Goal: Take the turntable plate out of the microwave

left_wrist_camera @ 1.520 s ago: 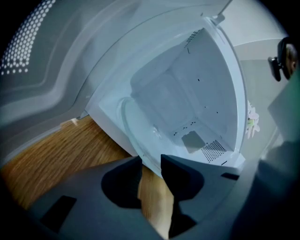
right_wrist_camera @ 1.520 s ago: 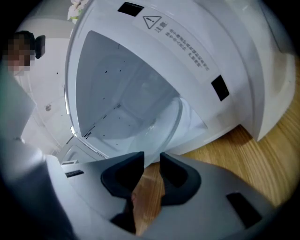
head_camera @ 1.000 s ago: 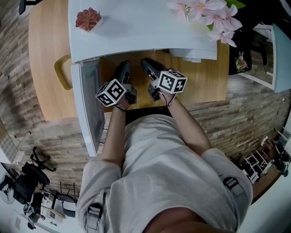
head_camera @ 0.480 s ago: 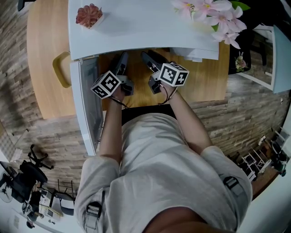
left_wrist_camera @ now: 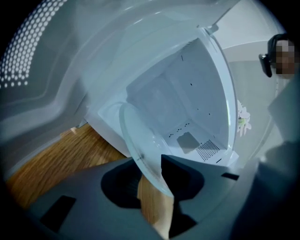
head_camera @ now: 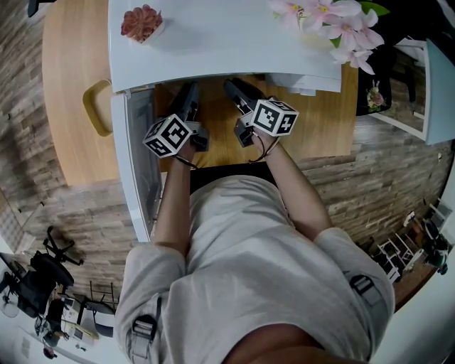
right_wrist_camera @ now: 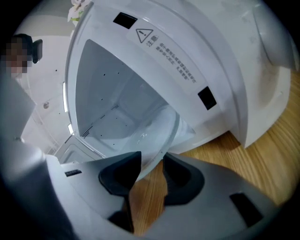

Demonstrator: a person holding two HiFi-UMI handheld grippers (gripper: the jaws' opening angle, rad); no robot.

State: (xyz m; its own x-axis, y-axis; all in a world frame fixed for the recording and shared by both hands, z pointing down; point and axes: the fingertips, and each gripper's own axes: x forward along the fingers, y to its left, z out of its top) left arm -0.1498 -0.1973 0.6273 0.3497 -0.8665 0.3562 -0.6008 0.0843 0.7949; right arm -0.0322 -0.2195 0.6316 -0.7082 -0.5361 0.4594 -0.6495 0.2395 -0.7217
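The white microwave [head_camera: 227, 43] stands on a wooden table with its door [head_camera: 135, 156] swung open to the left. The clear glass turntable plate [left_wrist_camera: 140, 136] leans half out of the cavity [left_wrist_camera: 187, 93] over the wood. My left gripper [left_wrist_camera: 152, 168] has the plate's rim between its jaws, which are closing and press on the glass. My right gripper [right_wrist_camera: 151, 164] holds its closing jaws around the opposite rim of the plate [right_wrist_camera: 159, 136], with a small gap still showing. In the head view both grippers, left [head_camera: 188, 99] and right [head_camera: 238, 96], reach under the microwave's top edge.
A potted red succulent [head_camera: 138, 27] and pink flowers [head_camera: 334, 21] sit on top of the microwave. A yellow handle-like thing [head_camera: 96, 110] lies on the wooden table [head_camera: 71, 85] left of the door. An office chair [head_camera: 43, 277] stands on the floor behind.
Both hands have edged slightly towards the microwave opening. The door and the things on top have not moved.
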